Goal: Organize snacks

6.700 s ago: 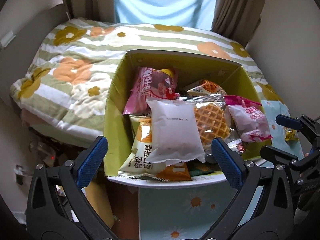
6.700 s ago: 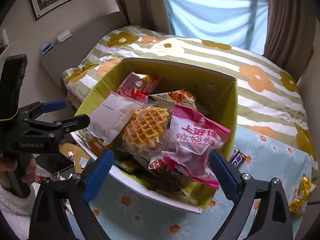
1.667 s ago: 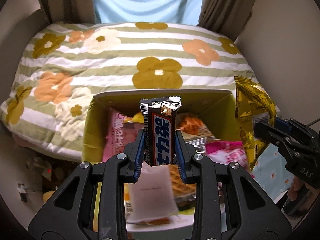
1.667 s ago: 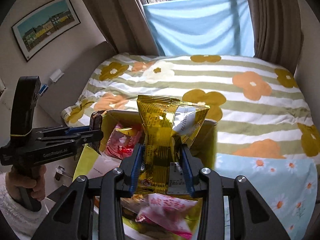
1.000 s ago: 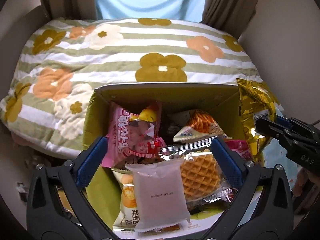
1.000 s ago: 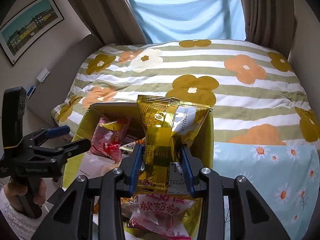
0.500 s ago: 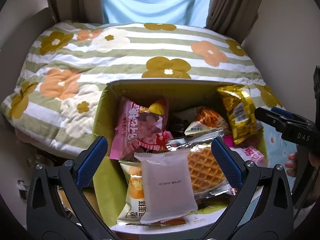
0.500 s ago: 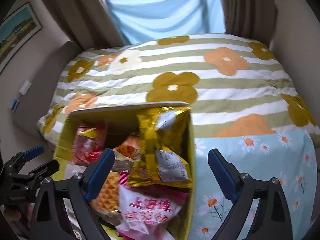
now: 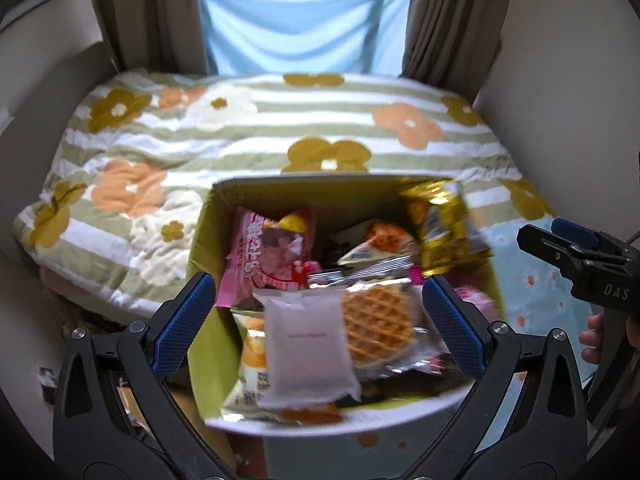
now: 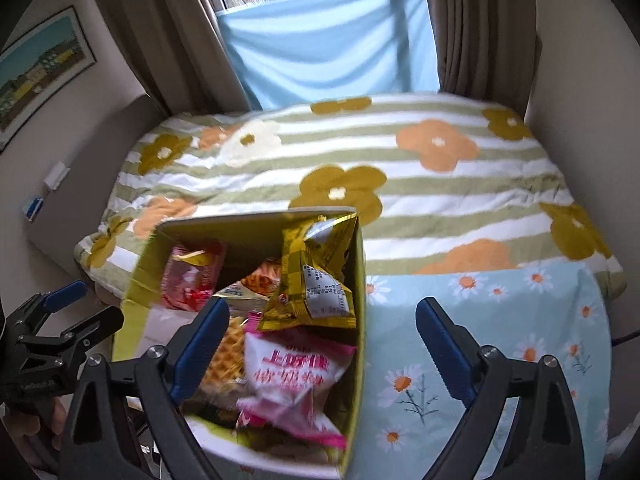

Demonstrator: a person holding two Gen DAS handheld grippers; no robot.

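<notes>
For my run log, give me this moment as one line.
left gripper: open, empty | right gripper: open, empty | gold bag: in box, far right corner

the right gripper point(image 9: 576, 248), seen to the right of the left wrist camera's own jaws, carries the white letters "das" on its black body. in the right wrist view, the pink-and-white packet point(image 10: 294, 372) lying between the jaws bears red chinese characters reading "上好佳" with a blurred second line beneath. the gold packet point(image 10: 316, 280) just beyond the jaws has a white printed label, too small to read. the pink packet point(image 9: 268, 256) ahead of the left jaws shows white chinese characters, blurred.
</notes>
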